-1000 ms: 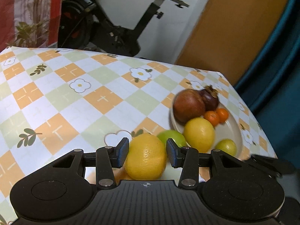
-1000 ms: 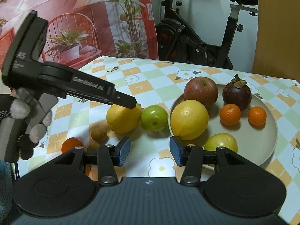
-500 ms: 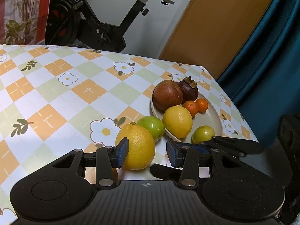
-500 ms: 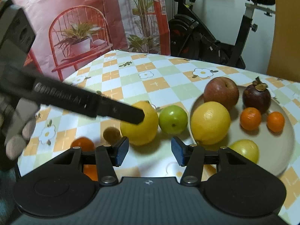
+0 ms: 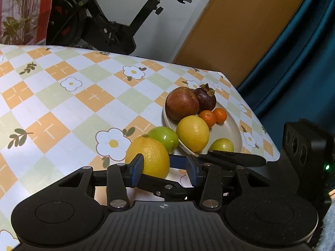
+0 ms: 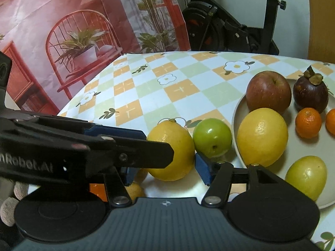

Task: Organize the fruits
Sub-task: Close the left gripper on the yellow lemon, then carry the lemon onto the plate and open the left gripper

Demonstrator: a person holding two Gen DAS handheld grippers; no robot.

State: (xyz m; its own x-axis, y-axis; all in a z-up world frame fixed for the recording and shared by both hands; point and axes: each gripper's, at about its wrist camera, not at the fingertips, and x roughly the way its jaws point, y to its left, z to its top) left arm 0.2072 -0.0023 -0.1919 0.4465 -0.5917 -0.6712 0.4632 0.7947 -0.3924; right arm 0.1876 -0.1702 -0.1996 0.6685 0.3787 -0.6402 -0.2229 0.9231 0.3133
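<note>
Far left in the right wrist view, my gloved left hand (image 6: 10,198) grips my left gripper (image 5: 165,165), which reaches in from the side. Its jaws are released: the left pad sits just against a yellow lemon (image 6: 171,148), and the other pad stands clear of the fruit, so nothing is clamped.

Low on the checkered counter (image 6: 146,96), partly hidden behind that gripper, lie a small orange (image 6: 96,189) and a small brownish-yellow fruit (image 6: 136,190).

The lemon rests on the counter outside the plate, right at the tips of both tools. My right gripper (image 6: 166,171) has just been opening its jaws. The lemon lies between them, slightly ahead of the pads, and I see no pad pressing on it, so these jaws are released too.

Touching the lemon's right side is a green apple (image 6: 212,137), also on the counter and just beside the plate (image 6: 235,113).

On the plate sit a large lemon (image 6: 261,136), a red apple (image 6: 268,90), a mangosteen (image 6: 309,94), two tangerines (image 6: 307,122) side by side, and a yellow-green fruit (image 6: 305,175) nearest me.
</note>
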